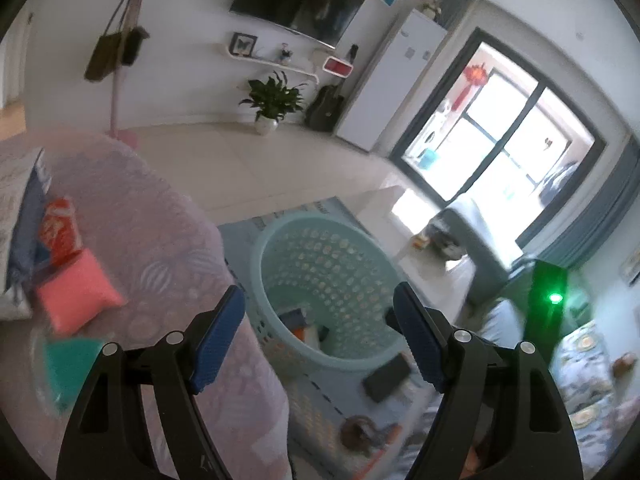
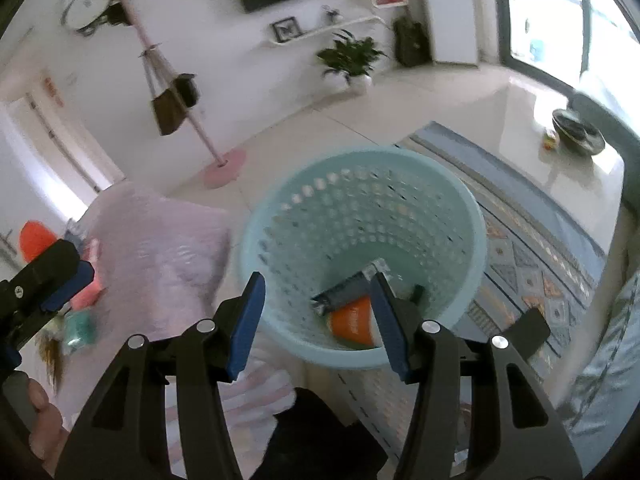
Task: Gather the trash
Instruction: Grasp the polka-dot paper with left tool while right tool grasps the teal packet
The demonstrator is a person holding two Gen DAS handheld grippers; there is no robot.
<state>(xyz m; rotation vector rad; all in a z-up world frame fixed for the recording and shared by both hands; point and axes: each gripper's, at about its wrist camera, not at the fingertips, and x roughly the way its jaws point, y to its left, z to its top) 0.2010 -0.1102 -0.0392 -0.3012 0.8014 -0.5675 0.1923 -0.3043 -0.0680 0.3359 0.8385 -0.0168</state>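
Observation:
A light teal perforated basket (image 1: 340,264) (image 2: 380,216) stands on the rug beside a pink-covered sofa arm (image 1: 160,240). At its bottom lie an orange wrapper (image 2: 354,320) and a blue-silver wrapper (image 2: 344,294). My right gripper (image 2: 318,324) hangs open over the basket's near rim with nothing between its blue pads. My left gripper (image 1: 320,340) is open and empty, between the sofa arm and the basket; it also shows at the left of the right wrist view (image 2: 68,280). On the sofa lie a pink packet (image 1: 76,300), a red snack bag (image 1: 60,228) and a teal wrapper (image 1: 68,364).
A flat black object (image 1: 386,376) lies on the patterned rug (image 2: 532,276). A white low table (image 2: 560,176) with a dark bowl (image 2: 578,132) stands to the right. A black device with a green light (image 1: 548,300) is at the right. Coat stand (image 2: 192,120) and potted plant (image 1: 272,100) stand by the far wall.

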